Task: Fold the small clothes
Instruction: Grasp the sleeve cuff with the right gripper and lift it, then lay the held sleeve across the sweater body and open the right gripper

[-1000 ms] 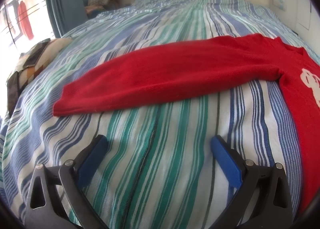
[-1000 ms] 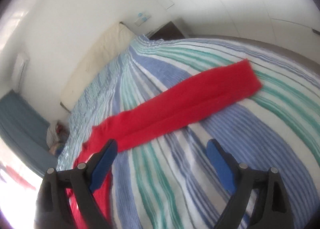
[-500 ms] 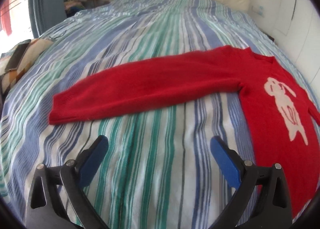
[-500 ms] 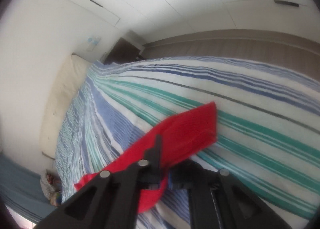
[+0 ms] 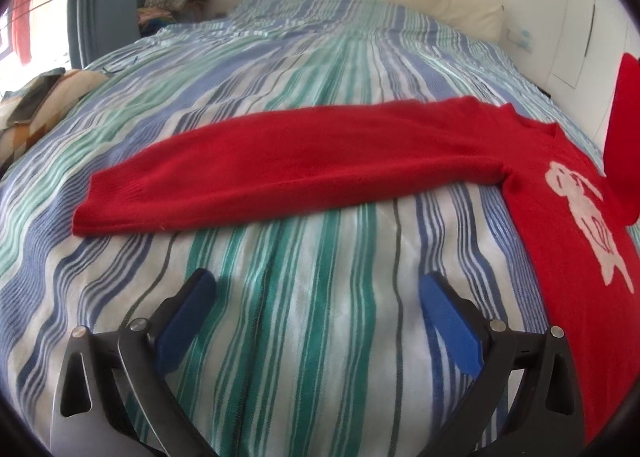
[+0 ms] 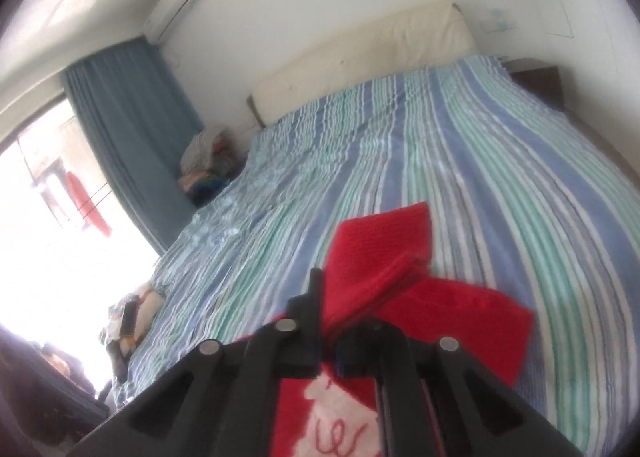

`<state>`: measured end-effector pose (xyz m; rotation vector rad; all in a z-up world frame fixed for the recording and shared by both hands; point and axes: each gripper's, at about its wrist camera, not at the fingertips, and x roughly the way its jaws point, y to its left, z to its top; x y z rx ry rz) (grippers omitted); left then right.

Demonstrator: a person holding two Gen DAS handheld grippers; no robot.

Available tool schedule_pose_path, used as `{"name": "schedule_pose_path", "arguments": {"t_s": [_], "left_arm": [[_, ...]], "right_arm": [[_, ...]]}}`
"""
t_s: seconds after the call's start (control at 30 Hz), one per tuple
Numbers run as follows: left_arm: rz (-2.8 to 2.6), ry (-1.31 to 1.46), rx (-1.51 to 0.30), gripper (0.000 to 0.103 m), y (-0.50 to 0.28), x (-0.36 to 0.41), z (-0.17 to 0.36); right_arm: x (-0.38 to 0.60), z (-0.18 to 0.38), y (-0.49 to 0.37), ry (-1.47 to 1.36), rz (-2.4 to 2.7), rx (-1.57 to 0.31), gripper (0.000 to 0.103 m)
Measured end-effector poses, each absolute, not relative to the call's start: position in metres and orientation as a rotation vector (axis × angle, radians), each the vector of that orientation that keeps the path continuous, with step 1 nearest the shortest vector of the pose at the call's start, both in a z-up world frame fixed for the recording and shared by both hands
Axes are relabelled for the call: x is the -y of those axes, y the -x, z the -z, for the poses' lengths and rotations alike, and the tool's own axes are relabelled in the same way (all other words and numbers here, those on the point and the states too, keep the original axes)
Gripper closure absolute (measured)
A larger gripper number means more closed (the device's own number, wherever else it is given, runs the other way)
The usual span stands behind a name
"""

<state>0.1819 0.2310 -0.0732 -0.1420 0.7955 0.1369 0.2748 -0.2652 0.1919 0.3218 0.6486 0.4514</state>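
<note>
Left wrist view: your left gripper [image 5: 316, 309] hangs over the striped bedspread [image 5: 304, 57], jaws spread wide with nothing between them. The red sweater [image 5: 568, 241] lies flat on the bed, one sleeve [image 5: 288, 173] stretched out to the left, just beyond the blue pads [image 5: 450, 321]. A lifted red sleeve shows at the right edge.

Right wrist view: your right gripper [image 6: 334, 331] is clamped tight on the other sleeve [image 6: 384, 257], holding it up over the sweater's white figure [image 6: 340, 417]. Curtain [image 6: 128, 137] at left.
</note>
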Motion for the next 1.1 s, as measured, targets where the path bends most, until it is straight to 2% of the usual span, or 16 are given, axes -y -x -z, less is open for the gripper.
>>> {"name": "schedule_pose_path", "arguments": {"t_s": [0.03,0.07,0.13,0.27,0.63,0.8,0.93,1.0,1.03,1.07,1.1], "left_arm": [[-0.138,0.137,-0.794,0.001,-0.181,-0.23,0.073],[-0.139,0.134,-0.795,0.001,-0.18,-0.23,0.073],[-0.142,0.13,-0.801,0.001,-0.18,-0.229,0.074],[-0.147,0.119,-0.812,0.0,-0.182,-0.227,0.076],[-0.162,0.095,-0.822,0.0,-0.184,-0.223,0.078],[-0.162,0.096,-0.821,0.0,-0.184,-0.223,0.078],[-0.166,0.09,-0.825,0.0,-0.184,-0.223,0.078],[-0.168,0.087,-0.825,0.0,-0.183,-0.223,0.078],[-0.167,0.088,-0.825,0.0,-0.183,-0.223,0.078],[-0.167,0.088,-0.825,0.0,-0.183,-0.223,0.078],[-0.167,0.088,-0.825,0.0,-0.183,-0.222,0.078]], "right_arm": [[0.244,-0.179,-0.278,-0.303,-0.497,-0.697,0.089],[0.225,-0.167,-0.286,-0.302,-0.556,-0.762,0.064],[0.209,-0.136,-0.284,-0.356,-0.657,-0.84,0.029],[0.208,-0.11,-0.277,-0.427,-0.742,-0.865,0.029],[0.258,-0.056,-0.272,-0.283,-0.496,-0.99,0.029],[0.312,-0.048,-0.284,-0.21,-0.239,-0.932,0.029],[0.356,-0.027,-0.306,-0.199,-0.11,-1.037,0.033],[0.363,-0.009,-0.316,-0.186,-0.093,-1.101,0.039],[0.365,-0.002,-0.318,-0.19,-0.109,-1.104,0.061],[0.363,0.0,-0.32,-0.17,-0.124,-1.092,0.095],[0.363,-0.001,-0.32,-0.112,-0.071,-1.049,0.099]]}}
